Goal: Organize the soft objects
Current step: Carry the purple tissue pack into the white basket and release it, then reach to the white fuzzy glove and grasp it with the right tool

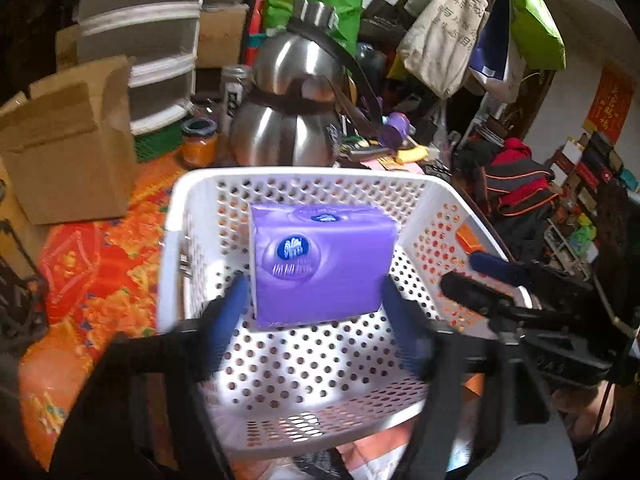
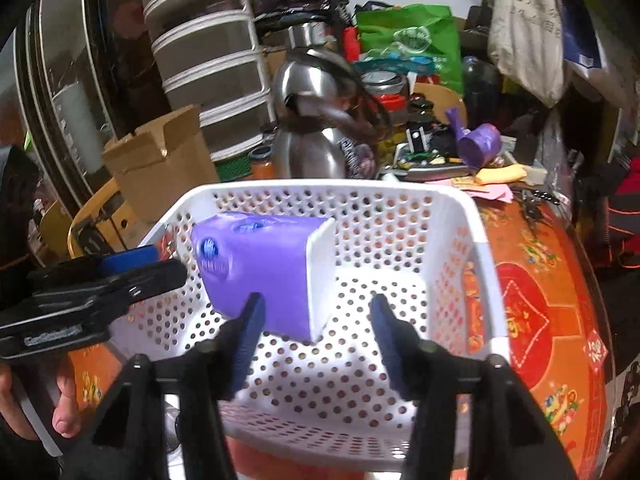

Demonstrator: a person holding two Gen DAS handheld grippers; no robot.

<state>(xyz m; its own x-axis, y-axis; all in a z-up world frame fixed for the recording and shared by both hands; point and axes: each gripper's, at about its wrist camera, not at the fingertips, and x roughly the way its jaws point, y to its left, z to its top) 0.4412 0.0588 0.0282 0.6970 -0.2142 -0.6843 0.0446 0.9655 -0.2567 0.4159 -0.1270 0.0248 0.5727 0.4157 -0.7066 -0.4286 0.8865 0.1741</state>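
A: Where's the tissue pack (image 1: 320, 264)?

B: Inside the white basket (image 1: 188, 188), toward the far wall, propped up on one edge and tilted. From the right wrist view it sits in the left half, with its white end panel facing the bare right half.

A: And the grippers?

B: The left gripper (image 1: 314, 320) has its jaws spread, one blue pad on each side of the pack. I see slim gaps, so I judge it free, not squeezed. The right gripper (image 2: 316, 344) is also parted with nothing between its pads; it hovers over the basket floor just beside the pack.

A: So how far along is the tidying?

B: One soft thing is in the basket, as far as I can see. The pack is not lying flat, so it may want settling. What else is meant to go in, I cannot tell; the basket has plenty of room left.

A: Anything crowding the work?

B: The worktop (image 2: 540, 280), under an orange patterned cover, is cluttered: a steel kettle (image 1: 296, 112) right behind the basket, a cardboard box (image 1: 68, 148) to its left, an orange jar (image 1: 200, 144), a purple scoop (image 2: 476, 144). Bags hang (image 1: 444, 28) behind.
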